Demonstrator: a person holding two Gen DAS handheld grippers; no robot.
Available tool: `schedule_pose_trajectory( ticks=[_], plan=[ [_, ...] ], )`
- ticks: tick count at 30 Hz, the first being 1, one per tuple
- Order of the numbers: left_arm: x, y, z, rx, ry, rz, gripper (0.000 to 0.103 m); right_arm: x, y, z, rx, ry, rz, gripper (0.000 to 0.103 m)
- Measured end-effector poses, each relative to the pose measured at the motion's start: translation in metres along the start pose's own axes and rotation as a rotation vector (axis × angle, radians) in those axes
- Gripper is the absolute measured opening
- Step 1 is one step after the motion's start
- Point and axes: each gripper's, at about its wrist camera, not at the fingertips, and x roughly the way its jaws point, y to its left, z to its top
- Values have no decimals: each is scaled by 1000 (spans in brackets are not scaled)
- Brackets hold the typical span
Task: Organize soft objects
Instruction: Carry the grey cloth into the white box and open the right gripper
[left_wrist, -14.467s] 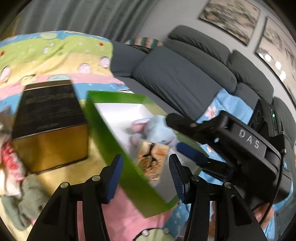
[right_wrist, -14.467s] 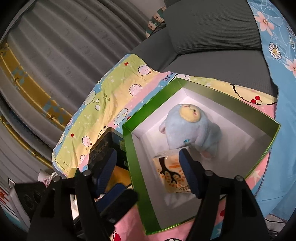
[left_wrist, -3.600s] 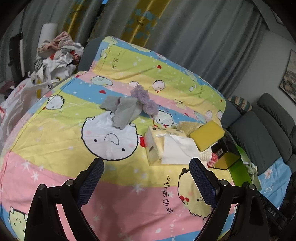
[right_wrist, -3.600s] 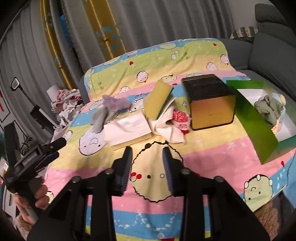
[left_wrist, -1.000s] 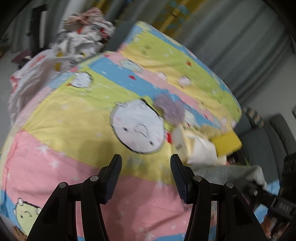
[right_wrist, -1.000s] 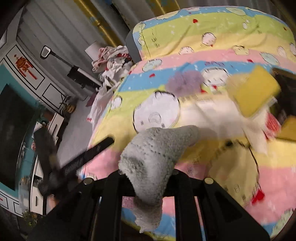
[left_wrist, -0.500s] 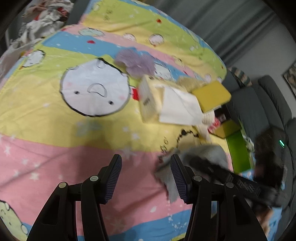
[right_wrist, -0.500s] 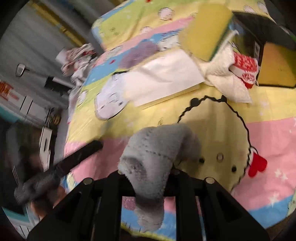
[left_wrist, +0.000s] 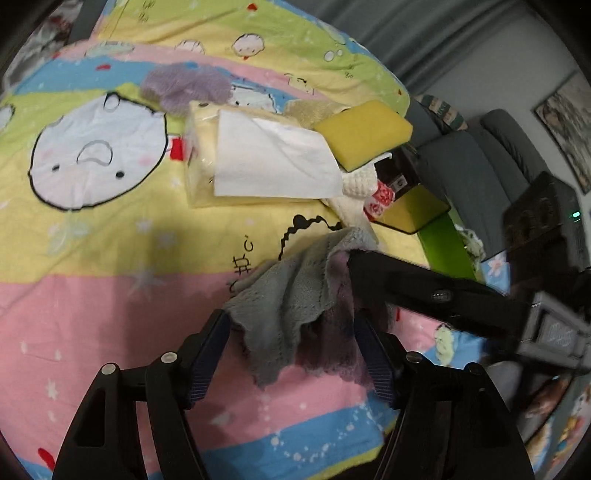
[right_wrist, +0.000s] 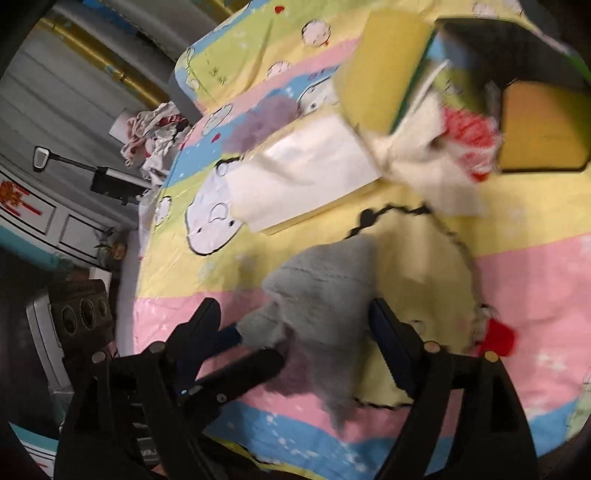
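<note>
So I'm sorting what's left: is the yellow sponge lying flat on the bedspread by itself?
No: the yellow sponge sits propped on the tissue pack and a white knitted cloth.

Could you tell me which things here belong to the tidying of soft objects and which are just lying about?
Part of the job:
grey cloth, between both grippers' opening jaws
purple cloth
yellow sponge
white knit cloth
green box

Just lying about:
tissue pack
gold box
cartoon blanket
grey sofa
</note>
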Motion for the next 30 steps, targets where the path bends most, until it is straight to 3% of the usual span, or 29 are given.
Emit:
schedule_pose_trajectory(
  ticks=[5,8,11,13,15,18,26,30],
  plan=[
    [18,0,-2,-12,33,12,70,-22,-23,5,21,-74,-25,83],
    [23,-1,-4,-6,14,33,70,-16,-27,10,-6,-84,-5,80],
    [26,-3,-4,10,0,58,70,9,-30,14,-35,-32,1,65],
    [28,-5,-4,27,-6,69,68,32,-31,14,-58,29,2,47],
    [30,-5,-4,25,-19,97,56,46,-32,13,-76,60,19,43],
    [32,-5,-3,41,-37,117,46,53,-29,13,-90,69,58,35],
    [31,-17,-1,86,-72,137,33,47,-32,7,-56,49,117,28],
    [13,-34,5,122,-137,122,32,19,-24,9,-64,-22,150,28]
  ],
)
